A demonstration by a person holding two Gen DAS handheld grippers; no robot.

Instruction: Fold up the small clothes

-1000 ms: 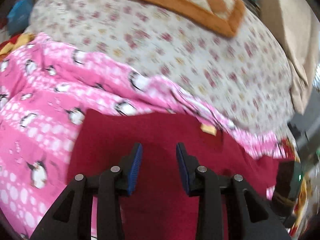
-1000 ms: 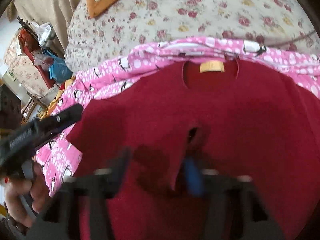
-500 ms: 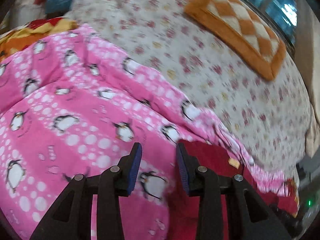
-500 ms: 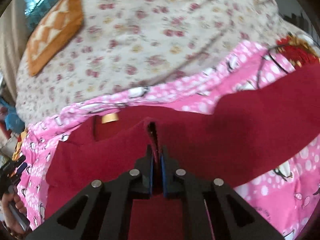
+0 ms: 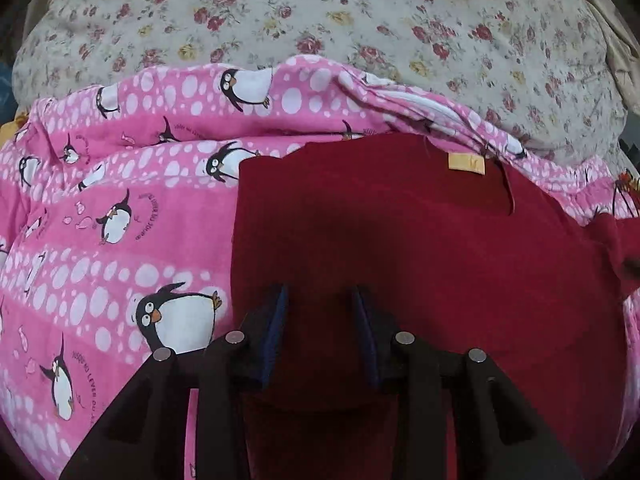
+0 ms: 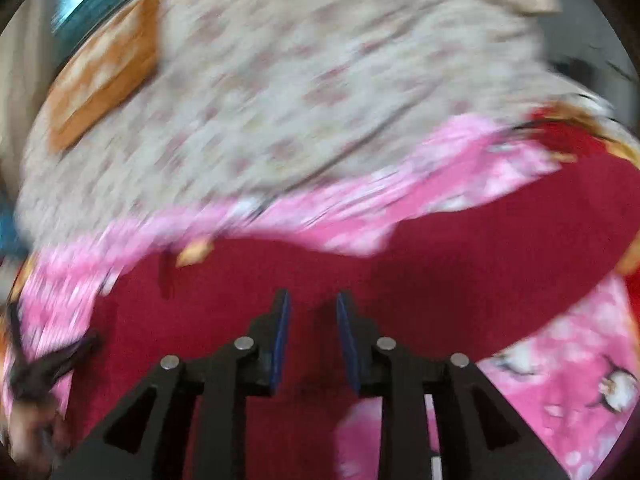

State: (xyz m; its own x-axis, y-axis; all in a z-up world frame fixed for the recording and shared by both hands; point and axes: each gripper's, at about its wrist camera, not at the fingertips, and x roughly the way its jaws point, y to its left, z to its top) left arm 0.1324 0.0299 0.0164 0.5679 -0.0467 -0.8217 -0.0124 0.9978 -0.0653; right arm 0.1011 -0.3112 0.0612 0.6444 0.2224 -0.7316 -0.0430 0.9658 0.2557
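Observation:
A small dark red shirt [image 5: 400,240] with a yellow neck label [image 5: 466,161] lies flat on a pink penguin blanket [image 5: 100,220]. Its left side is folded in, with a straight left edge. My left gripper [image 5: 320,300] is open and empty, just above the shirt's lower left part. In the right wrist view, which is blurred, the shirt [image 6: 440,280] spreads out to the right. My right gripper [image 6: 310,300] is open and empty over the shirt's middle. The left gripper [image 6: 48,364] shows at the left edge there.
The pink blanket lies on a bed with a cream floral sheet [image 5: 360,20]. An orange checked cushion [image 6: 108,76] sits at the far left of the bed in the right wrist view. A beige curtain [image 5: 616,40] hangs at the far right.
My right gripper has let go of the red fabric and opened. My left gripper has swung back over the shirt from over the pink blanket. The shirt's left side now lies folded in.

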